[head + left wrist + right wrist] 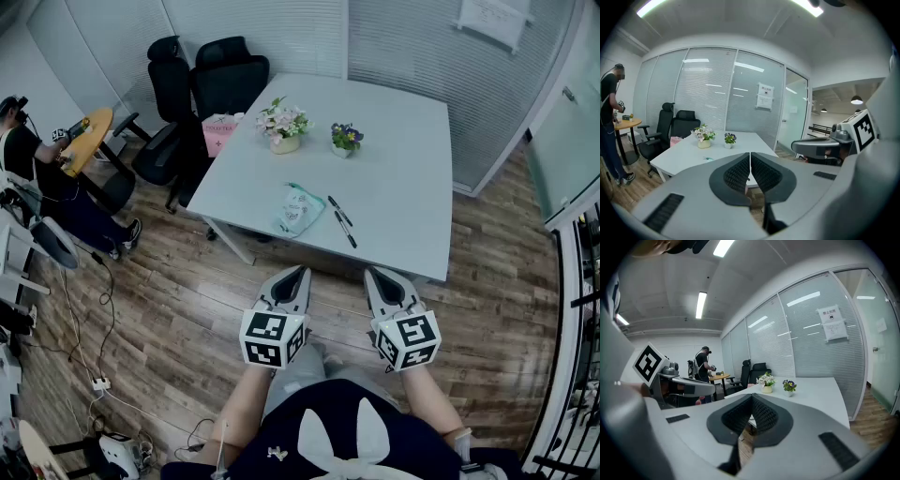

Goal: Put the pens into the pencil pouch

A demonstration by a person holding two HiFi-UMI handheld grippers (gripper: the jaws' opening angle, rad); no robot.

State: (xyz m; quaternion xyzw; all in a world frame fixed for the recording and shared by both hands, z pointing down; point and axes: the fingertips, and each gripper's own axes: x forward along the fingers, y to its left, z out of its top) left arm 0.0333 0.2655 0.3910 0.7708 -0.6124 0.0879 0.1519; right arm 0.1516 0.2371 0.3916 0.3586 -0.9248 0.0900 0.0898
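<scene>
A pale teal pencil pouch (298, 208) lies on the white table (394, 159) near its front edge. Two black pens (340, 212) (346, 230) lie just right of the pouch. Both grippers hang over the wooden floor, short of the table. My left gripper (301, 271) is shut with nothing in it, and so is my right gripper (371, 273). In the left gripper view the shut jaws (750, 153) point at the table, where the pouch (708, 159) shows as a small speck. The right gripper (751, 396) also faces the table.
Two flower pots (284, 125) (345, 138) and a pink box (219, 131) stand at the table's far side. Black office chairs (202, 94) stand at its far left. A person (37, 178) works at a small round table (89, 139) on the left. Cables (94, 319) lie on the floor.
</scene>
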